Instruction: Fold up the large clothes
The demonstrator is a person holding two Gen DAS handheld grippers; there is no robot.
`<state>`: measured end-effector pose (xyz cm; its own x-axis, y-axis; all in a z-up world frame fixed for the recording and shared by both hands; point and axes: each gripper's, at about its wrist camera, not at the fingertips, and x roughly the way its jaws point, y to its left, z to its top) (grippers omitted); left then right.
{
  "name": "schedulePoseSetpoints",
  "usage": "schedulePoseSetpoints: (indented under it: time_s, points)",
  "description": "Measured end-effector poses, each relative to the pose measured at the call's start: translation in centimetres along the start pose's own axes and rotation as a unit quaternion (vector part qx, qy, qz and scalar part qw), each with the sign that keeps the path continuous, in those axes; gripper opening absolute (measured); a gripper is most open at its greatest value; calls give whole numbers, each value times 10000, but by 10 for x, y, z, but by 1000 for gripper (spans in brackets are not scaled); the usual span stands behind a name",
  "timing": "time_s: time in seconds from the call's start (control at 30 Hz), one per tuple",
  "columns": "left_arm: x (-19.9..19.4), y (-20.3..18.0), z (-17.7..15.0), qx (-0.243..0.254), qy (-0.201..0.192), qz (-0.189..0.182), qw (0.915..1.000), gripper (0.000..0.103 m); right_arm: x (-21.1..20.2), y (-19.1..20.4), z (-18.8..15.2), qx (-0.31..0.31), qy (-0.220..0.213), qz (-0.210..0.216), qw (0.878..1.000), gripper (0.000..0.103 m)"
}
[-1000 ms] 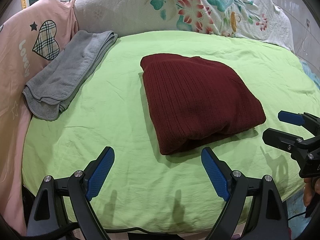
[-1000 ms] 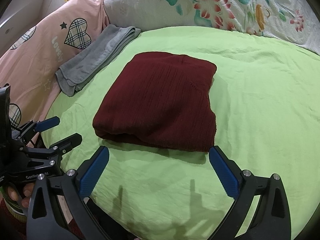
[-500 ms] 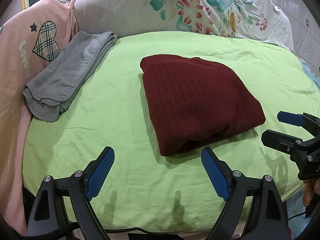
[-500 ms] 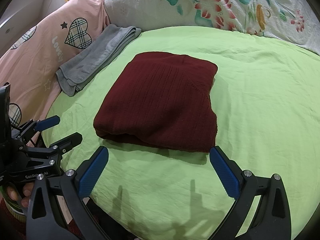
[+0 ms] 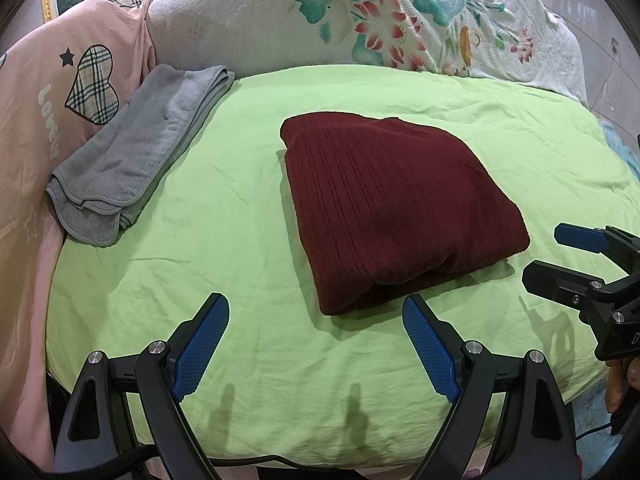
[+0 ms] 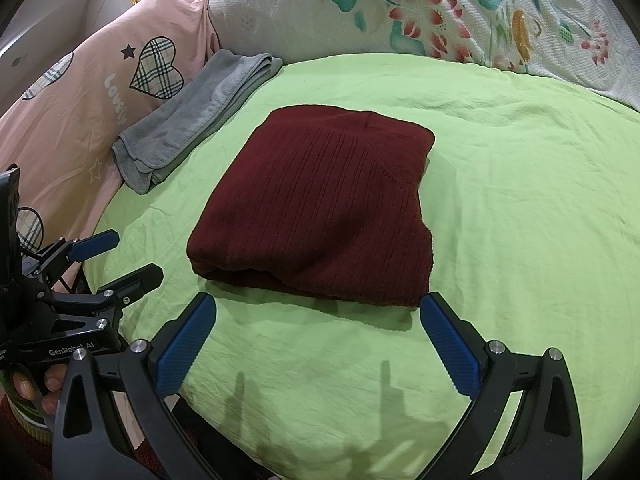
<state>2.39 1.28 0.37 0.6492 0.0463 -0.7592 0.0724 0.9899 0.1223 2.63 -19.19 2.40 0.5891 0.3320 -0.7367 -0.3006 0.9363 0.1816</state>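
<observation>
Both claws hang released near the maroon sweater (image 5: 396, 212): left gripper (image 5: 316, 344) and right gripper (image 6: 316, 340), holding nothing. Folded, the sweater lies mid green sheet (image 5: 224, 216), long axis running toward the floral pillow (image 5: 360, 20). Only the right view shows its open edge.

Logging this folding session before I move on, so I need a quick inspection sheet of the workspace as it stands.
Surface: green bedsheet, lightly wrinkled.
Job's things: maroon knit sweater folded into a rectangle, lying flat mid-bed.
Clutter: folded grey towel at the sheet's left edge, apart from the sweater.
Grippers: left claw open and empty; right claw open and empty, both short of the sweater.
Cables: black cable under the left claw.
Surroundings: floral quilt, pink heart-print bedding.
</observation>
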Motion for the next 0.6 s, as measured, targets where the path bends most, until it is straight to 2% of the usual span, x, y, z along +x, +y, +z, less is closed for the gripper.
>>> schedulePoseSetpoints:
  time_s: [0.6]
  points:
    - [3, 2, 9, -9, -48, 28, 10000, 89, 0, -5, 8, 19, -64, -54, 10000, 102]
